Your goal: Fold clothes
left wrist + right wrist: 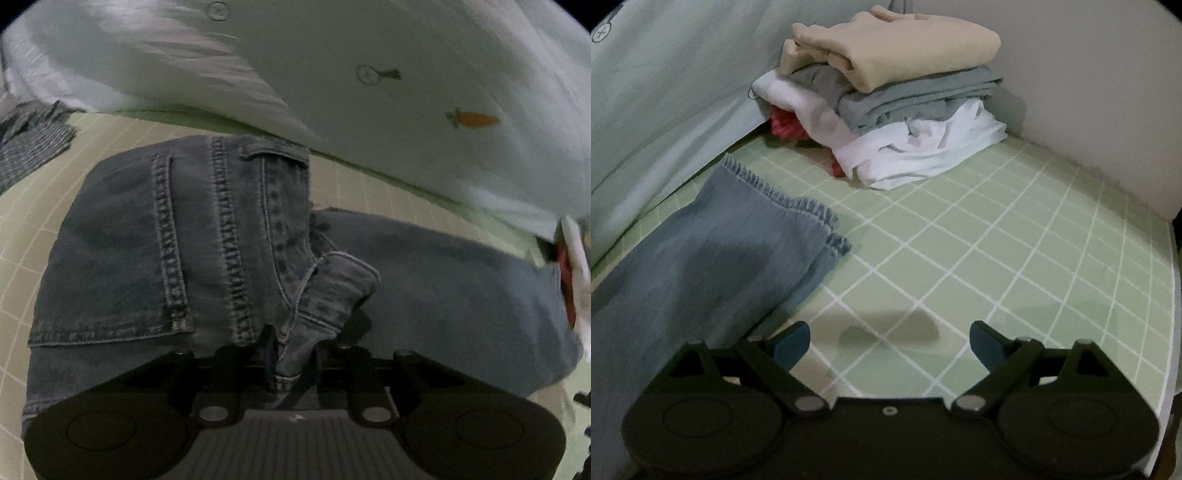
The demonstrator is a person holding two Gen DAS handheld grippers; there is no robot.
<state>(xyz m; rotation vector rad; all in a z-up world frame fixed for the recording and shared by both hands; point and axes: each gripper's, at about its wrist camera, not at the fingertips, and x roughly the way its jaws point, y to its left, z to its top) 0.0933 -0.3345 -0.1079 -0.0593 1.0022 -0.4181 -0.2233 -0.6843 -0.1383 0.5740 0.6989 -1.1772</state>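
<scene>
While the left claw (291,354) is pinching a bunched bit of the jeans (177,236) right by the fly seam, most of the denim lies flat on the green grid tabletop (26,206), back pocket to the left, legs running off right. A pale sheet with a carrot print (474,120) hangs behind.

Over on the right side, the leg hems (798,210) rest on the tabletop (997,240), and the right claw (890,341) hovers just beside them, spread wide, holding nothing.

My guess is the fold goes best if the right one grabs both hems together, then carries them over toward the waist, keeping the layers even.

No baskets or bins anywhere; the folded stack (886,99) just sits at the far edge.
</scene>
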